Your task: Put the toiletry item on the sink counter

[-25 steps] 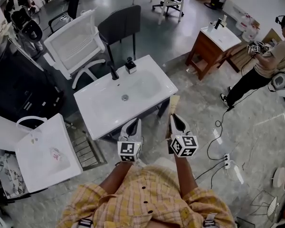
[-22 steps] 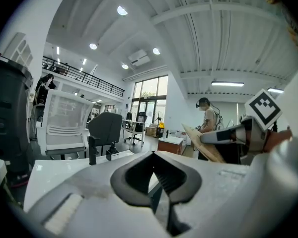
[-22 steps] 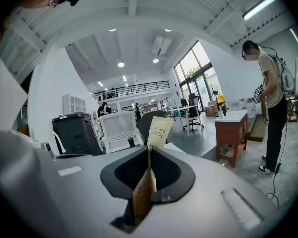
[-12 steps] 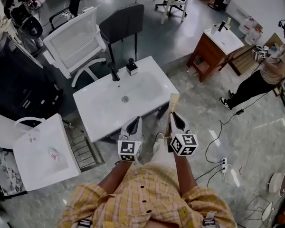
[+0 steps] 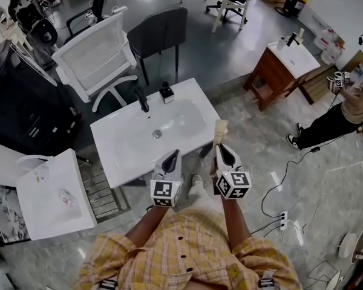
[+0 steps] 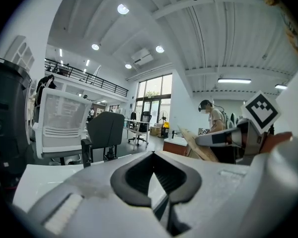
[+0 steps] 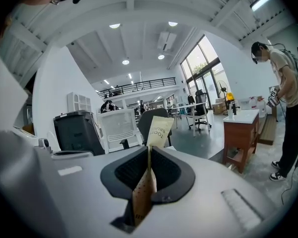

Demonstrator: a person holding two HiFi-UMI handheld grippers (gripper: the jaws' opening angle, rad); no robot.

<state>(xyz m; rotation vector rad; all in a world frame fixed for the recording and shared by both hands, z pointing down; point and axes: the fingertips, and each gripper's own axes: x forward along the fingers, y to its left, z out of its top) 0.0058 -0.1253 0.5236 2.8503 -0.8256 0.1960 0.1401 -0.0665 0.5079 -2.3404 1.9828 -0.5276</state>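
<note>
A tan paper toothbrush packet point(image 5: 219, 129) stands upright in my right gripper point(image 5: 221, 148), whose jaws are shut on its lower end. The same packet point(image 7: 159, 129) rises between the right gripper's point(image 7: 149, 157) dark pads in the right gripper view. The packet hangs just off the front right corner of the white sink counter point(image 5: 122, 151), over the floor. My left gripper point(image 5: 173, 155) is shut and empty, its tip over the counter's front edge. In the left gripper view the left gripper point(image 6: 153, 168) shows closed pads, with the packet point(image 6: 194, 144) to its right.
A black faucet point(image 5: 143, 99) and a small dispenser point(image 5: 166, 92) stand at the counter's back. A white mesh chair point(image 5: 95, 56) and a dark chair point(image 5: 158, 31) are behind it. Another white basin point(image 5: 53, 196) is at left, and a wooden vanity point(image 5: 286, 63) and a person point(image 5: 349, 100) at right.
The head view has drifted slightly, so the sink counter sits a little lower and further left. Both grippers keep the same pose and the packet stays gripped.
</note>
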